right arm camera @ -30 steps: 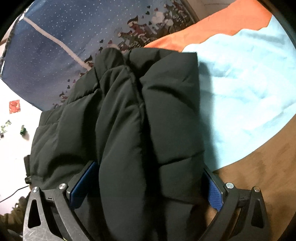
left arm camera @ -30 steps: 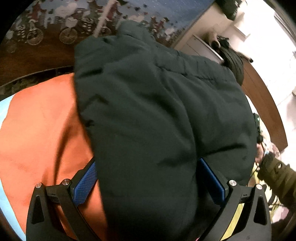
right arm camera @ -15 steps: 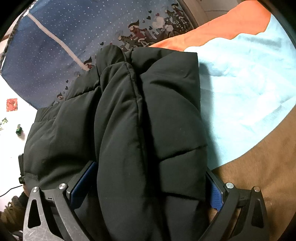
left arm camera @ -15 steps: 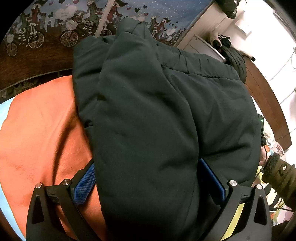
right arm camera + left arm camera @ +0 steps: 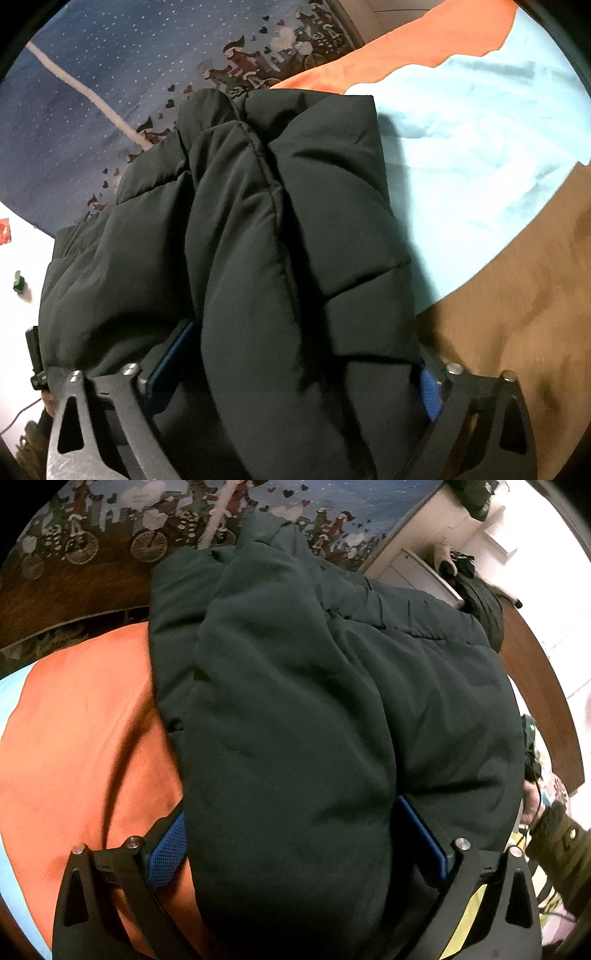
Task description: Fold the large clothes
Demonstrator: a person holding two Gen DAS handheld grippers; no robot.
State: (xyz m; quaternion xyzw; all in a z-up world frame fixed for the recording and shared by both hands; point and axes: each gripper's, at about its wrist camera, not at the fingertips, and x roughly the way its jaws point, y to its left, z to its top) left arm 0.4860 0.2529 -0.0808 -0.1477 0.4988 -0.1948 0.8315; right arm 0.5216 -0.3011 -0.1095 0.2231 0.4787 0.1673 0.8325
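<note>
Straddling a thick fold of the dark puffer jacket [image 5: 314, 720], the left gripper [image 5: 295, 843] is standing wide, its jaws having just been closing in, blue pads [image 5: 168, 853] pressing the padding on both sides. The jacket is lying bunched over an orange sheet [image 5: 74, 738]. Further right, the right gripper [image 5: 291, 373] is likewise clamping the jacket [image 5: 258, 258], jaws just narrowing, beside a light blue sheet [image 5: 480, 166]

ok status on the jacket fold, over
left gripper, right gripper: jaws just closing, each on a thick fold of the jacket. jacket bundled over orange sheet. nothing in the way.
</note>
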